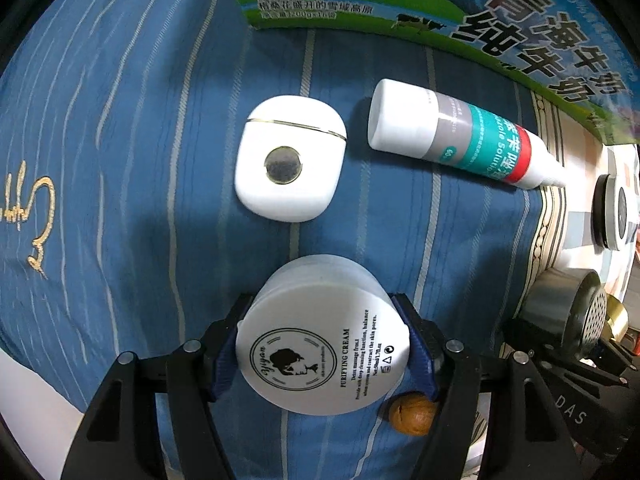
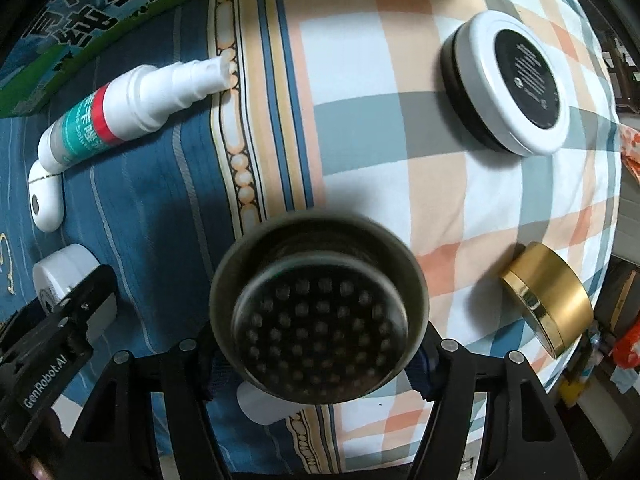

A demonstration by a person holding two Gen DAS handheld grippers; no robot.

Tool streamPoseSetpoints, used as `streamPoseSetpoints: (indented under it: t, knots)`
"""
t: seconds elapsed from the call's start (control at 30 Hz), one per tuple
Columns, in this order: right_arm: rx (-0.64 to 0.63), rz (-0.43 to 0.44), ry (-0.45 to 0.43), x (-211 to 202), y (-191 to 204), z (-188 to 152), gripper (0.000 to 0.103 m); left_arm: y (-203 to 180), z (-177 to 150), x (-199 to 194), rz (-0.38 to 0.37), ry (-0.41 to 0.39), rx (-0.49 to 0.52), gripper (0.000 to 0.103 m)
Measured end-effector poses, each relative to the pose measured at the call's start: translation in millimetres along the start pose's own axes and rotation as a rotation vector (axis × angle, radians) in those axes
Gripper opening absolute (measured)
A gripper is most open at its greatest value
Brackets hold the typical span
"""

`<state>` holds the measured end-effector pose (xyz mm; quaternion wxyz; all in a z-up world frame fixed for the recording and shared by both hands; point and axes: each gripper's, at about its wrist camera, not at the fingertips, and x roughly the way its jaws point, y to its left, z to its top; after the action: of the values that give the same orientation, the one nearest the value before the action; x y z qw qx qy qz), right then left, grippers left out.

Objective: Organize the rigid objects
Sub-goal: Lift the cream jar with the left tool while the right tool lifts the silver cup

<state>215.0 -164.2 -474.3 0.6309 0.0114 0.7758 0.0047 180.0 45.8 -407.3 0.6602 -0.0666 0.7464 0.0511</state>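
My left gripper (image 1: 322, 344) is shut on a white cream jar (image 1: 322, 340) over the blue striped cloth (image 1: 120, 200); it also shows in the right wrist view (image 2: 66, 276). Beyond it lie a white rounded case (image 1: 290, 158) and a white spray bottle (image 1: 460, 136) with a teal label. My right gripper (image 2: 320, 340) is shut on a dark metal cup with a perforated bottom (image 2: 320, 316), held above the seam between blue and checked cloth. The cup also shows in the left wrist view (image 1: 568, 312).
A green and blue milk carton box (image 1: 440, 4) stands along the far edge. On the checked cloth (image 2: 400, 120) lie a black and white round tin (image 2: 508, 80) and a gold tin (image 2: 548, 300). A walnut (image 1: 412, 414) lies below the jar.
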Motion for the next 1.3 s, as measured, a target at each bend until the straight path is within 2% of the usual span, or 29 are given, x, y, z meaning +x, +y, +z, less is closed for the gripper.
streamPoseSetpoints:
  t: [0.1,0.23,0.27,0.3,0.33,0.37,0.43,0.53,0.57,0.63,0.67,0.7,0.73,0.77,0.87,0.93,1.03,1.13,1.3]
  knots:
    - [-0.009,-0.003,-0.019,-5,-1,-9,0.070,-5,-6,-4,0.014,-0.023,0.009,0.066]
    - [-0.019,-0.005,-0.067,-31,3,-24,0.069,-6,-13,-21,0.041,-0.064,0.026,0.066]
    - [-0.021,-0.002,-0.081,-35,2,-27,0.057,-5,-16,-25,0.039,-0.074,0.027,0.066]
    - [-0.024,0.036,-0.081,-41,1,-31,0.005,-4,-18,-31,0.037,-0.084,0.030,0.067]
    - [-0.025,0.030,-0.049,-45,4,-35,0.004,-4,-20,-38,0.038,-0.097,0.032,0.067]
    - [-0.033,0.027,-0.076,-53,5,-39,0.004,-4,-22,-43,0.037,-0.110,0.034,0.067]
    - [-0.077,-0.024,-0.123,-65,10,-46,0.004,-4,-26,-52,0.031,-0.127,0.045,0.067]
    - [-0.062,0.066,-0.083,-64,3,-49,0.004,-2,-29,-57,0.016,-0.134,0.048,0.067]
    - [-0.046,0.085,-0.089,-70,1,-49,0.007,1,-30,-58,0.011,-0.134,0.042,0.067]
    - [0.002,0.126,-0.114,-86,-19,-52,0.036,3,-33,-58,-0.007,-0.133,0.030,0.067]
    - [0.035,0.142,-0.121,-90,-30,-52,0.060,5,-33,-58,-0.018,-0.130,0.024,0.067]
    - [0.066,0.160,-0.134,-94,-40,-52,0.068,7,-33,-57,-0.026,-0.129,0.023,0.067]
    - [0.093,0.179,-0.148,-97,-50,-49,0.068,6,-30,-57,-0.032,-0.127,0.022,0.067]
    - [0.104,0.174,-0.146,-102,-58,-46,0.068,0,-37,-54,-0.036,-0.130,0.023,0.067]
    - [0.130,0.154,-0.145,-103,-62,-29,0.068,-8,-27,-51,-0.041,-0.124,0.032,0.067]
    - [0.150,0.159,-0.157,-112,-60,-29,0.068,-10,-19,-50,-0.044,-0.119,0.030,0.067]
    - [0.162,0.166,-0.192,-128,-54,-2,0.068,-12,-5,-50,-0.044,-0.121,0.027,0.067]
    - [0.151,0.129,-0.207,-126,-41,20,0.068,-14,6,-49,-0.032,-0.121,0.026,0.067]
    - [0.127,0.117,-0.192,-109,-28,45,0.068,-14,20,-45,-0.019,-0.115,0.017,0.067]
